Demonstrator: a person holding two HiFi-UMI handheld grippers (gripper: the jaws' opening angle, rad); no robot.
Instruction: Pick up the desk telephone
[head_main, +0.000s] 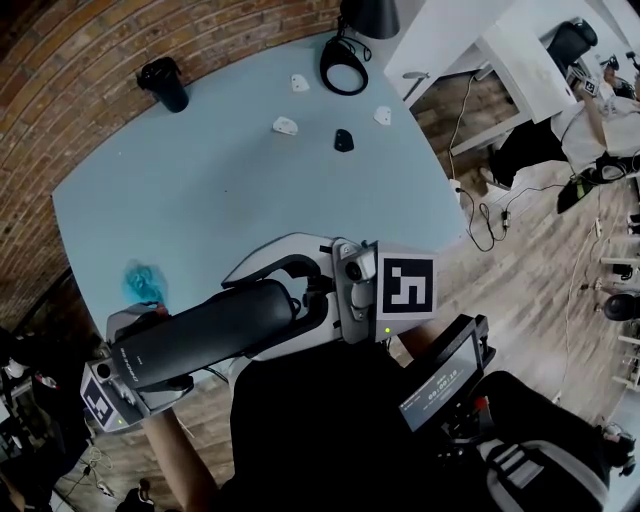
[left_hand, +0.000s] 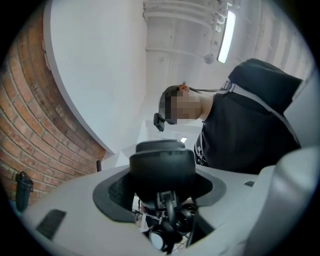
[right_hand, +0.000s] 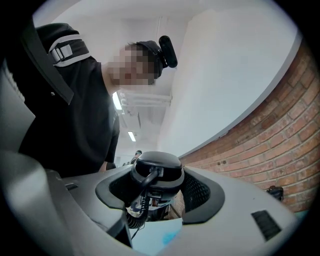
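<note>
Handset (head_main: 210, 335) clamped: L claw (left_hand: 162, 172), R claw (right_hand: 157, 175)

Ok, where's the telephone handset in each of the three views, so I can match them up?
Head view: handset lower left of centre, lying slantwise.
Left gripper view: lower centre, one end between the jaws.
Right gripper view: lower centre, its corded end between the jaws.
Shared landmark: brick wall, upper left in head view, left edge in left gripper view, right edge in right gripper view.
</note>
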